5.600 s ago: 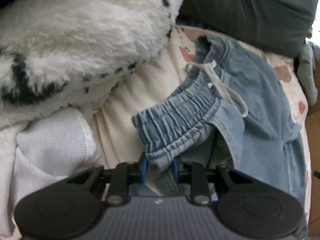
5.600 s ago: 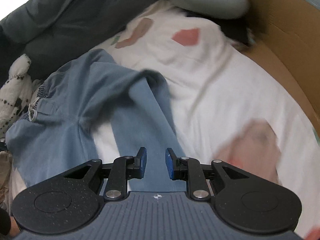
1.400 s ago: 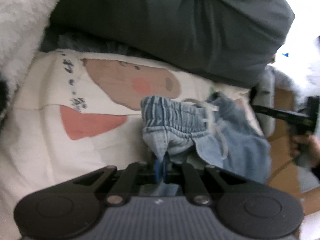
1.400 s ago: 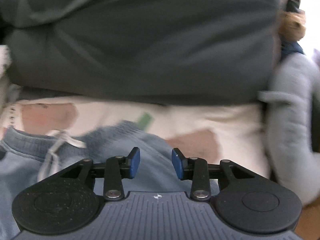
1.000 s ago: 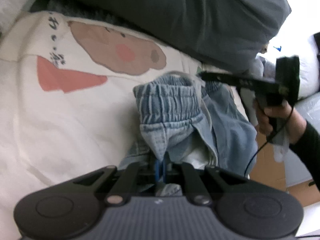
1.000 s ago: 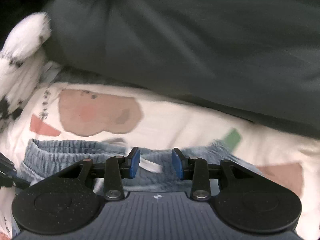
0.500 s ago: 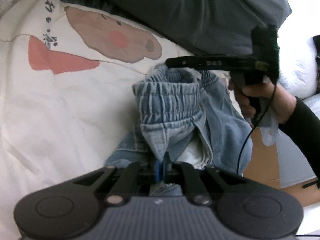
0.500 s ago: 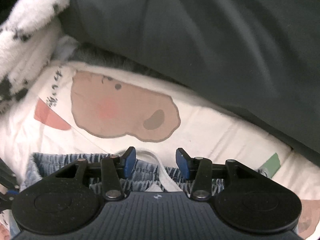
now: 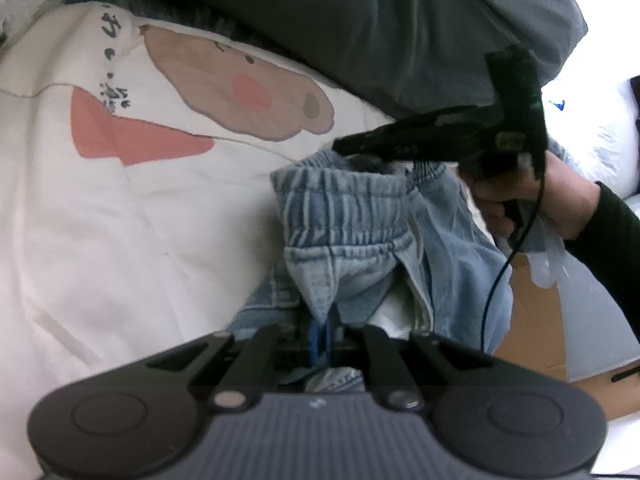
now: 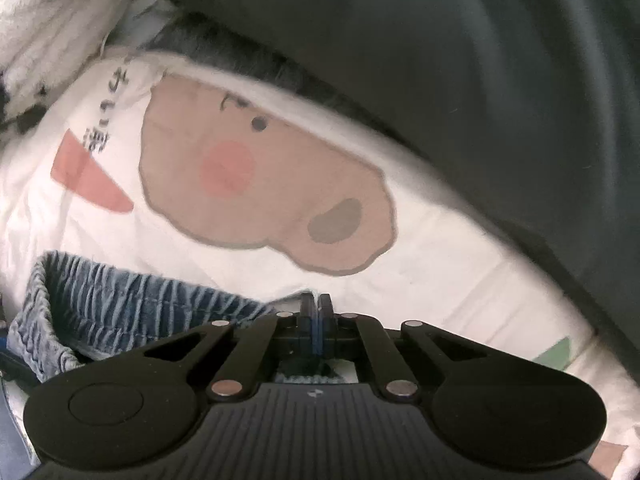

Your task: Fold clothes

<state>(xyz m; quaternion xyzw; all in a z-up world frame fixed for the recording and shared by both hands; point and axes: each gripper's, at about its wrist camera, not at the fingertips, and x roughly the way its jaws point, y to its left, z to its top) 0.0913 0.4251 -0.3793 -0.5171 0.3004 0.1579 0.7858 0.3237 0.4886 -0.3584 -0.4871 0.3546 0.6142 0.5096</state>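
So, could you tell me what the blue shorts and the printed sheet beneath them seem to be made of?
The blue shorts look like soft washed denim or chambray: faded matte blue weave, pale streaks across the gathered elastic waistband. The printed sheet looks like smooth matte cotton, cream with flat-printed cartoon shapes and fine creases; the exact fibre cannot be told.

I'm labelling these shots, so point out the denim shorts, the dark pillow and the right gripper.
denim shorts (image 9: 344, 216), left wrist view, on the gathered waistband.
dark pillow (image 10: 460, 60), right wrist view, on its broad front face.
right gripper (image 10: 317, 320), right wrist view, between its closed fingertips.
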